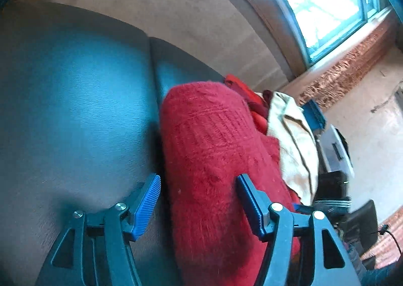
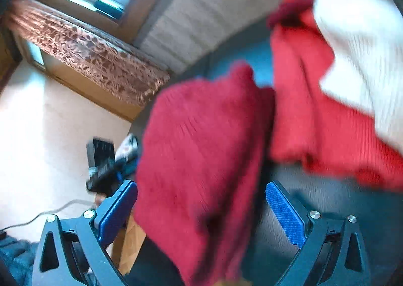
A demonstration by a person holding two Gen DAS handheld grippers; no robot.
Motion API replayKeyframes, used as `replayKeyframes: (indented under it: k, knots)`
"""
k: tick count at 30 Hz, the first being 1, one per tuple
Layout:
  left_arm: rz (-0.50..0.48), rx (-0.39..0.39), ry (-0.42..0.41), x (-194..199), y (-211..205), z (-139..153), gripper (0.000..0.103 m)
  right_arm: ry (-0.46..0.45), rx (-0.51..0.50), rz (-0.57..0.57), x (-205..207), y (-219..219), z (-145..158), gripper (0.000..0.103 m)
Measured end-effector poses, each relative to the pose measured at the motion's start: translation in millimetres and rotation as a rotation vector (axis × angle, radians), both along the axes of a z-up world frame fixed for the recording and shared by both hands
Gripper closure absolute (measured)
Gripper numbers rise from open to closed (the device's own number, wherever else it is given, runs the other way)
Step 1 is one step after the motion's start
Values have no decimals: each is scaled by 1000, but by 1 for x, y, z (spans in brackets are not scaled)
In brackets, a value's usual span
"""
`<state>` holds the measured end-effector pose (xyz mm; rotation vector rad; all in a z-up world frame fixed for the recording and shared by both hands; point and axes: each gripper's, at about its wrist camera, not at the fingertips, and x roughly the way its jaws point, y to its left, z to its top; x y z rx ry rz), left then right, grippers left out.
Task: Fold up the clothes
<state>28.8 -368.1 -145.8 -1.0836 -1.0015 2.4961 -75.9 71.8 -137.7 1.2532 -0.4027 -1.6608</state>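
Behind red sweater (image 1: 216,150), half-hidden cream garment (image 1: 294,139)

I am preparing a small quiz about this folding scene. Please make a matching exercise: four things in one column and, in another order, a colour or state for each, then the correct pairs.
Things:
1. fuzzy sweater
2. cloth beside the sweater
3. sofa cushion
4. left tool

Colour or state:
A. dark blue-grey
B. open, the pads not pressing anything
C. deep red
D. cream

Pairs: 1-C, 2-D, 3-A, 4-B
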Motion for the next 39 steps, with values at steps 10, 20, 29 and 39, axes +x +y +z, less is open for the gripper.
replayKeyframes:
  k: [10,20,29,39]
  knots:
    - [-158,-43,-7,-24,-2,-7,24,0,9,-46,-13,-40,-20,0]
    - [-194,20,30,-28,8,-13,24,108,100,70,9,-75,-13,9]
    - [-126,-101,44,-24,47,1,60,150,159,43,11,-89,-7,52]
    - [266,-177,145,114,-39,47,65,211,73,246,40,-197,32,63]
